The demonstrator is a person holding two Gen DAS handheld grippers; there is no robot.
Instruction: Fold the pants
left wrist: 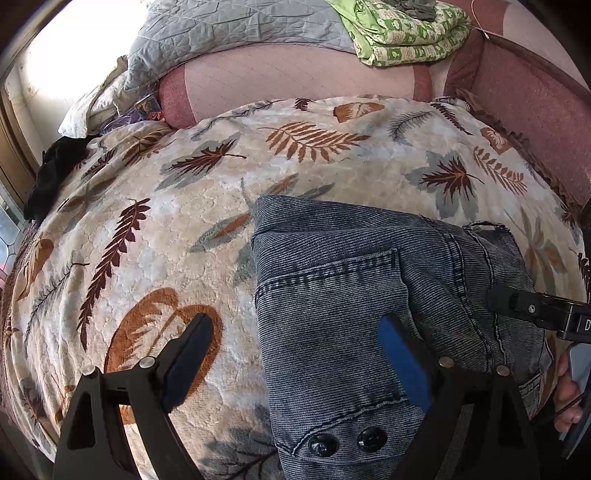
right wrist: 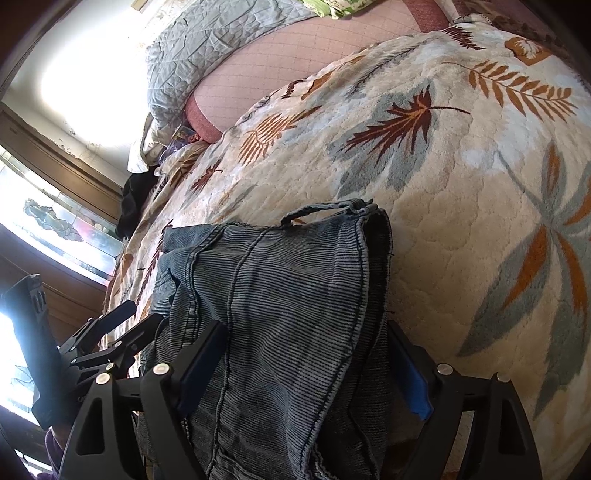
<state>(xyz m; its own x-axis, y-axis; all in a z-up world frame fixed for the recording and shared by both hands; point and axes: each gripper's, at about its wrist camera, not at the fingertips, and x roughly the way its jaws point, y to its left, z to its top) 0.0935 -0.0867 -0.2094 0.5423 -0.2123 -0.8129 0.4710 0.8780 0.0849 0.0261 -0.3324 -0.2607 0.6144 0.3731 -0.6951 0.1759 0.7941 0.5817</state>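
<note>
folded grey denim pants [left wrist: 351, 295] on a leaf-print blanket [left wrist: 177, 229] over the bed.
left tongs [left wrist: 295, 347] apart, one finger over the pants; right tongs [right wrist: 306, 358] spread wide, straddling the pants, pads not pressing.

We see the folded pants [left wrist: 354, 280] lying on the blanket [left wrist: 184, 206] that covers the bed. Behind the blanket the mattress [left wrist: 280, 77] shows, with a quilt [left wrist: 221, 33] at its far left.
</note>
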